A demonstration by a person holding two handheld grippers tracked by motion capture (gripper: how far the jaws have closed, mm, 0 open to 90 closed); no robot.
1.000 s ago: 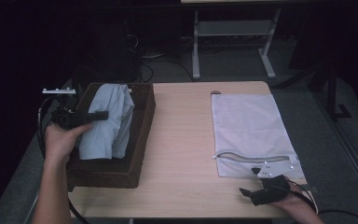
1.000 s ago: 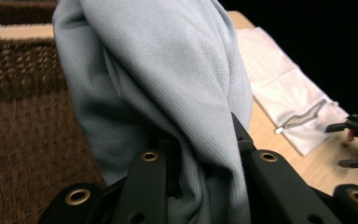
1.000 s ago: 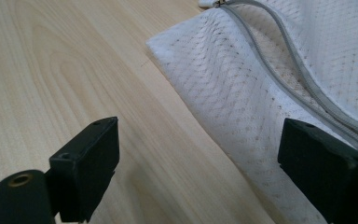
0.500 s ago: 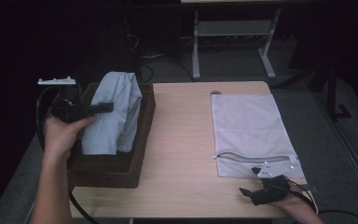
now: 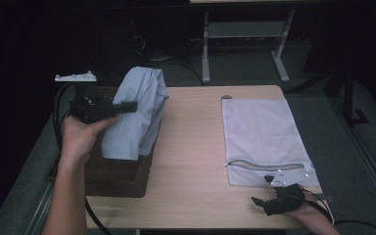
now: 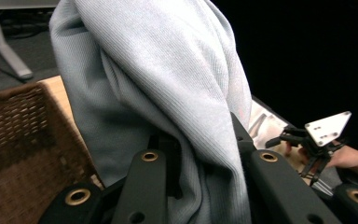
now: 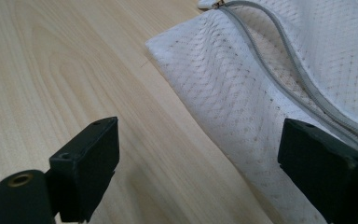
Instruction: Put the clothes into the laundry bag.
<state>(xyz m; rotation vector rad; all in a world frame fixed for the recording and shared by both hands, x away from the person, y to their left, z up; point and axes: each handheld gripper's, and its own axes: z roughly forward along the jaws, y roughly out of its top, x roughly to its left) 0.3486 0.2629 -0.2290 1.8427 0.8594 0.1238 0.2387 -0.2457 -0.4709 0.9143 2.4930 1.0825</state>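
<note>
Lifting step: left gripper (image 5: 129, 106) clamped on pale blue garment (image 5: 137, 115), held up over wicker basket (image 5: 112, 174). Right gripper (image 7: 198, 158) jaws wide apart, empty, resting by mesh laundry bag (image 5: 262, 134) on counter (image 5: 191, 147). Next, probably: carry garment to the bag's zipper opening (image 5: 267, 164).

We see a brown woven wicker basket (image 5: 112, 171) on the left of the pale wooden table (image 5: 191, 147). A light blue ribbed cloth (image 5: 137, 115) hangs above the basket's far end. On the table's right side lies a flat white mesh zippered bag (image 5: 262, 132), well apart from the basket.
</note>
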